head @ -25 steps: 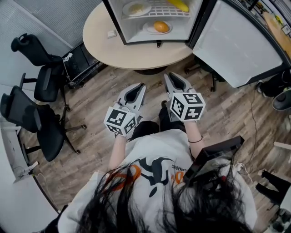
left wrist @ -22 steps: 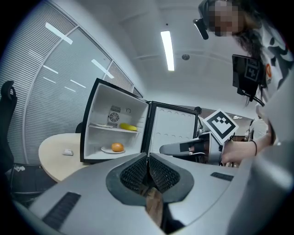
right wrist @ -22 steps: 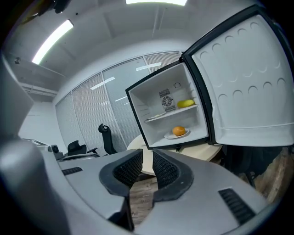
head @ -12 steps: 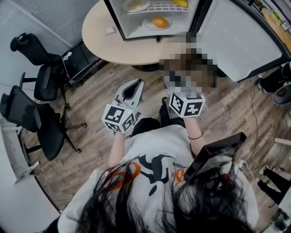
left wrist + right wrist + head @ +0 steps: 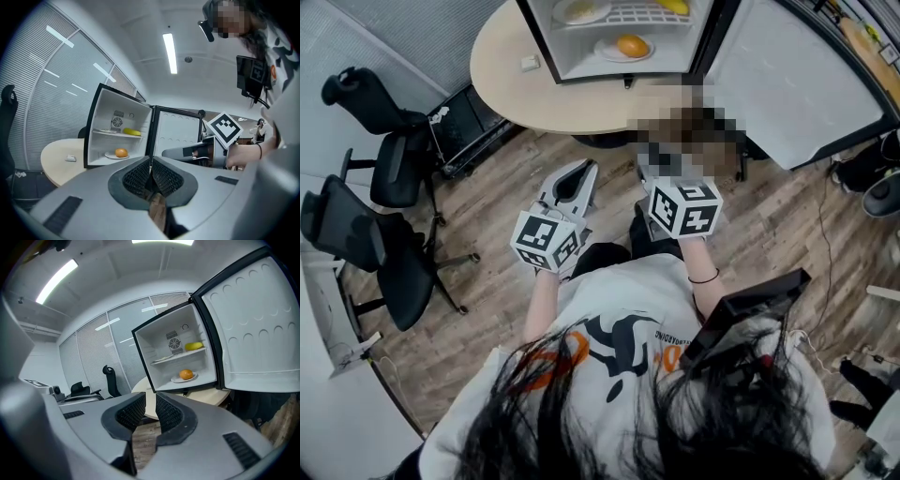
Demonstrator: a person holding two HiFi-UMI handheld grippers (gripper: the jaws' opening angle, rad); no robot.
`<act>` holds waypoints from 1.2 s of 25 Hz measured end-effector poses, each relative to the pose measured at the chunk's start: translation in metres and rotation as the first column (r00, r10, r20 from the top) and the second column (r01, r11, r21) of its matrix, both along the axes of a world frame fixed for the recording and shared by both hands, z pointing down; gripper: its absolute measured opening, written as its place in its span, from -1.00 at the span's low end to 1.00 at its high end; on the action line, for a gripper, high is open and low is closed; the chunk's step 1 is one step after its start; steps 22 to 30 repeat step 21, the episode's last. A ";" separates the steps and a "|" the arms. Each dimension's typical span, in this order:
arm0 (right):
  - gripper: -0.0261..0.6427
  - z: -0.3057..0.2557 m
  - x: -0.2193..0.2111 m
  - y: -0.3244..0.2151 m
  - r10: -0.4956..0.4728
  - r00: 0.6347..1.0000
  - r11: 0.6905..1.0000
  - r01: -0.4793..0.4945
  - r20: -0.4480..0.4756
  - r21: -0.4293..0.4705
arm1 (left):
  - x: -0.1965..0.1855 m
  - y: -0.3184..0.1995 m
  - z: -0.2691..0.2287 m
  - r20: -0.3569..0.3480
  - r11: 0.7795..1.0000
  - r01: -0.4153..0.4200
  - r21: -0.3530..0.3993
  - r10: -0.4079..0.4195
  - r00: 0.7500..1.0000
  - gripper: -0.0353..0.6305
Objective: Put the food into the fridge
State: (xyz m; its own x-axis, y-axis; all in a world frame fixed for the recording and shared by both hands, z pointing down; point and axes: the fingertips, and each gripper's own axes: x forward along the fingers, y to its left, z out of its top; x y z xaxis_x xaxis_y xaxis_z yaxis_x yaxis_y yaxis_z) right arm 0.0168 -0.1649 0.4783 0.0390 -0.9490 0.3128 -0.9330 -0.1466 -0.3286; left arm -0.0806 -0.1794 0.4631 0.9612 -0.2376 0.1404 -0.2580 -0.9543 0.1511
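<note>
Fridge [image 5: 581, 64] sits on the round table [image 5: 516, 94], door [image 5: 797, 94] swung wide open to the right.

Contents:
- bottom compartment: orange [image 5: 630, 45] on a white plate [image 5: 605, 49], roughly centred
- upper shelf [image 5: 628, 14]: banana [image 5: 672, 6] on the right side, second plate [image 5: 579, 11] on the left with something pale on it, can't tell what
- door inside: bare white, nothing in it that I can see

So the visible food is already inside. A small white block [image 5: 529, 64] lies on the table just left of the fridge, apart from it.

Grippers:
- left gripper [image 5: 151, 160]: clenched, pad tips meet, nothing between them
- right gripper [image 5: 150, 399]: closed down to a narrow slit, nothing in the slit, holding nothing

Both are held side by side in front of the person's body, over the wood floor [image 5: 487, 244], pointing toward the fridge and well short of the table edge. Neither touches anything.

Two black office chairs [image 5: 384, 141] stand off to the left, well apart from the table.
</note>
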 end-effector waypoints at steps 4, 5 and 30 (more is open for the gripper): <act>-0.69 0.000 -0.001 -0.004 -0.005 1.000 1.000 0.005 0.002 0.000 | -0.002 -0.004 0.000 -0.001 1.000 0.008 0.001 -0.008 1.000 -0.85; -0.69 0.000 -0.002 -0.005 -0.006 1.000 1.000 0.006 0.003 -0.001 | -0.003 -0.005 0.000 -0.002 1.000 0.011 0.000 -0.011 1.000 -0.86; -0.69 0.006 -0.004 -0.018 -0.015 1.000 1.000 0.015 0.004 -0.014 | -0.011 -0.019 0.003 -0.001 0.999 0.037 -0.008 -0.037 0.999 -0.85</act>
